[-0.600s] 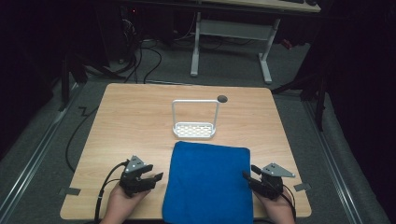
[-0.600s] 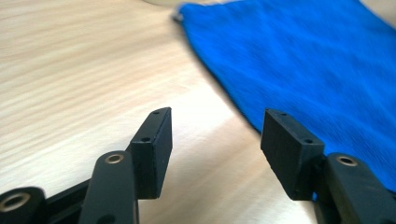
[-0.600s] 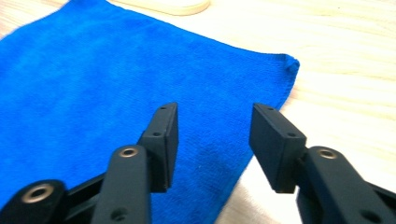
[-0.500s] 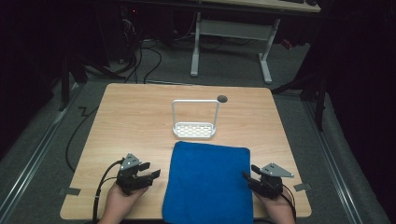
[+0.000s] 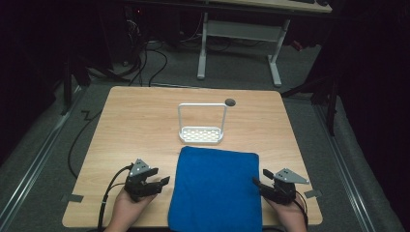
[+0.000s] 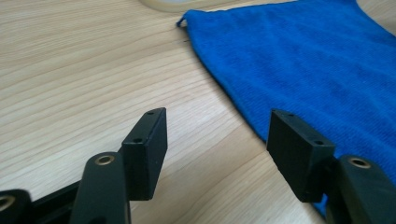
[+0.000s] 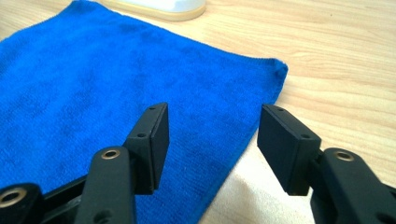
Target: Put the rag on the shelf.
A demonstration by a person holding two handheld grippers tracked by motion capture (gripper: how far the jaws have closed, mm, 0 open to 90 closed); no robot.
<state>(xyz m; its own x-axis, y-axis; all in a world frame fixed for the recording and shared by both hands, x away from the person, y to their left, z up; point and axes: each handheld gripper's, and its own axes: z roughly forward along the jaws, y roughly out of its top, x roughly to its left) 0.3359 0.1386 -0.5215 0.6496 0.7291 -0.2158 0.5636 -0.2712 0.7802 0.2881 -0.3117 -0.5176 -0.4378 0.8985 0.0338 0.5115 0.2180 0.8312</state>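
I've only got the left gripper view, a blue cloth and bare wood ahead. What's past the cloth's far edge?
Observer: A white rack with a tall loop handle stands just behind the blue cloth.
Operator: Where's the other gripper?
Observer: The right gripper sits at the cloth's opposite side edge, jaws open, nothing between them.
Operator: Is my left one on the cloth?
Observer: The left gripper is open, beside the cloth's edge over bare table.

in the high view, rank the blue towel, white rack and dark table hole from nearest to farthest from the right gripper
From the right gripper:
1. blue towel, right beside it, toward the table's middle
2. white rack, beyond the towel's far edge
3. dark table hole, near the table's far edge
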